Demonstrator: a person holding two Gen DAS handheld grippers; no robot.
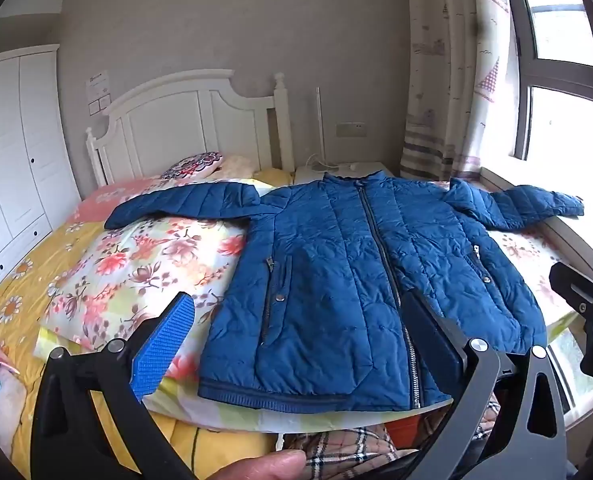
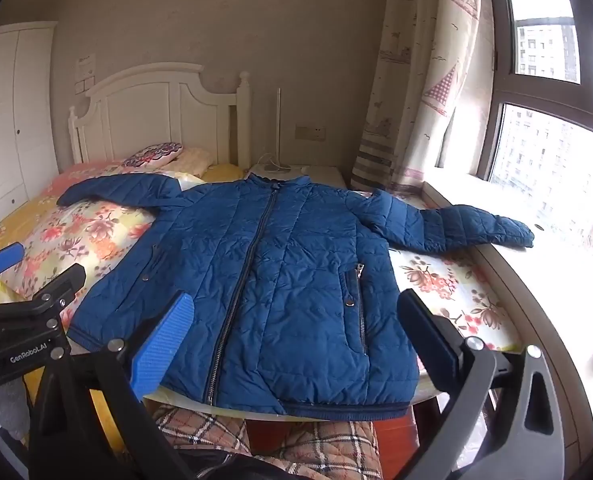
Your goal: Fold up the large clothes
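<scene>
A blue quilted zip jacket [image 1: 336, 272] lies flat and face up on a floral pillow on the bed, zipped, both sleeves spread out sideways. It also shows in the right wrist view [image 2: 264, 292]. My left gripper [image 1: 296, 328] is open and empty, held above the jacket's hem on its left half. My right gripper [image 2: 296, 328] is open and empty, above the hem on the jacket's right half. The left gripper [image 2: 28, 280] shows at the left edge of the right wrist view. The right sleeve [image 2: 476, 226] reaches onto the window sill.
The floral pillow [image 1: 136, 272] rests on a yellow bedsheet [image 1: 24, 280]. A white headboard [image 1: 192, 120], white wardrobe [image 1: 12, 160], nightstand [image 2: 320, 170] and curtain [image 2: 408, 80] stand behind. A window sill [image 2: 536, 280] runs along the right. Plaid fabric [image 2: 296, 444] lies below the hem.
</scene>
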